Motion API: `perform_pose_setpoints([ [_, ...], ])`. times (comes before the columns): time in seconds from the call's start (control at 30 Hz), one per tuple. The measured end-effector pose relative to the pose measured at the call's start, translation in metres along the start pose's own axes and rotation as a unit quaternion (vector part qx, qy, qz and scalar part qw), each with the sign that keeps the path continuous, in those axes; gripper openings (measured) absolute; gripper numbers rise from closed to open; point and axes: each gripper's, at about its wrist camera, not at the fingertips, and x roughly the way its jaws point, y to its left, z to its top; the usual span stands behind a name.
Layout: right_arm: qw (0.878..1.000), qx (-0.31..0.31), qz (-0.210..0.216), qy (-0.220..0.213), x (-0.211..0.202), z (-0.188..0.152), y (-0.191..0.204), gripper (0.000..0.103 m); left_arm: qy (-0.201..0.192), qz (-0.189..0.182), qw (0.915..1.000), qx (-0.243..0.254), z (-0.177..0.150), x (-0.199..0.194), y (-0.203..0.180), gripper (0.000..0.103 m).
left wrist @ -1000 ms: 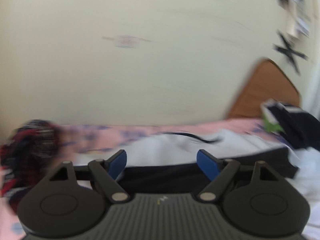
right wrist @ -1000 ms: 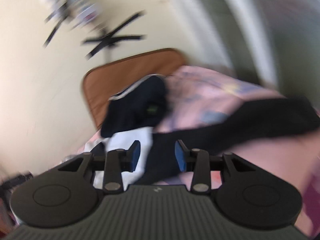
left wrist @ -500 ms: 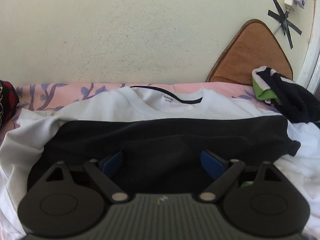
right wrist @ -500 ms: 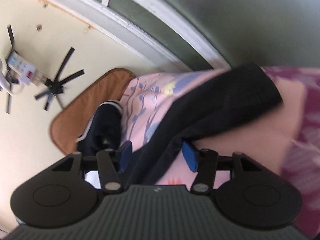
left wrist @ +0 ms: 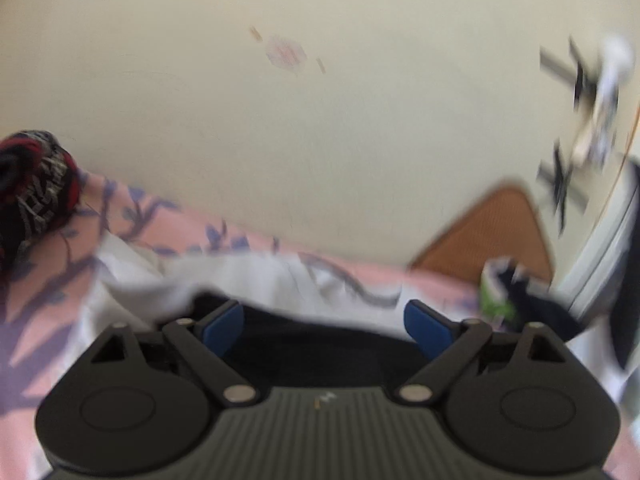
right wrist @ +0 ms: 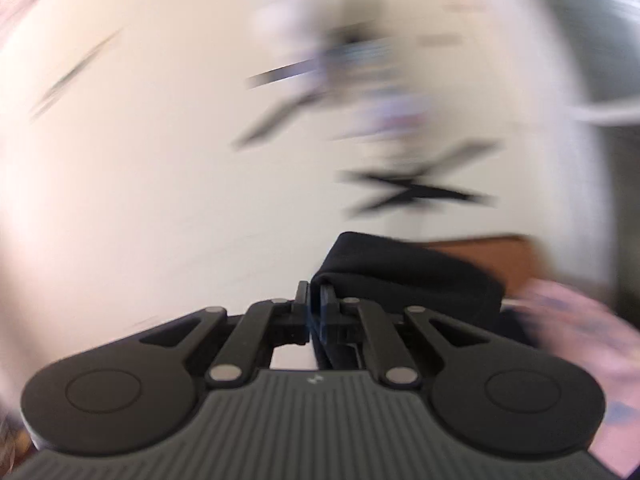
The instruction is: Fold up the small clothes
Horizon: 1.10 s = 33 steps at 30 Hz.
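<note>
Right wrist view: right gripper (right wrist: 315, 312) clamps a black garment (right wrist: 404, 276); left gripper (left wrist: 322, 322), jaws opening wide, hovers empty above it.

A pale cream wall (left wrist: 320, 128) fills most of the left wrist view, with a faint pinkish mark (left wrist: 286, 53) near the top centre. Along the lower part runs a pink bedsheet with a purple leaf print (left wrist: 56, 280). At the right a brown padded panel (left wrist: 492, 232) leans against the wall, and above it black tape crosses (left wrist: 564, 188) hold what may be a white power strip (left wrist: 604, 96), too blurred to be sure. A white window frame (left wrist: 608, 256) edges the far right. Daylight is soft and even.
</note>
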Motion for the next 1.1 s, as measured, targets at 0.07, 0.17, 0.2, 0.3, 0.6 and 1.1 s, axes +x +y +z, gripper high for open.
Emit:
perform_pose_setpoints([
  [0.07, 0.994, -0.049, 0.07, 0.067, 0.051, -0.021, 0.052, 0.013, -0.025, -0.005, 0.9996, -0.009, 0.004, -0.008, 0.011, 0.1],
  [0.17, 0.961, -0.08, 0.166, 0.207, 0.094, -0.053, 0.089, 0.018, -0.044, 0.029, 0.9986, 0.005, 0.009, -0.007, 0.019, 0.1],
  [0.2, 0.957, -0.086, 0.174, 0.214, 0.09, -0.055, 0.087, 0.018, -0.038, 0.029, 0.9988, -0.004, 0.009, -0.004, 0.023, 0.1],
  [0.3, 0.976, -0.078, 0.13, 0.154, 0.059, -0.045, 0.042, 0.047, 0.004, 0.002, 0.9985, -0.054, 0.008, 0.011, 0.035, 0.1],
  [0.6, 0.978, 0.044, -0.066, 0.195, 0.018, -0.094, -0.101, 0.066, 0.107, 0.003, 0.9936, -0.037, -0.013, 0.057, 0.021, 0.037],
  [1.1, 0.976, -0.088, -0.141, 0.143, 0.108, -0.07, -0.063, 0.006, 0.113, 0.031, 0.9927, 0.027, -0.028, 0.055, 0.012, 0.01],
])
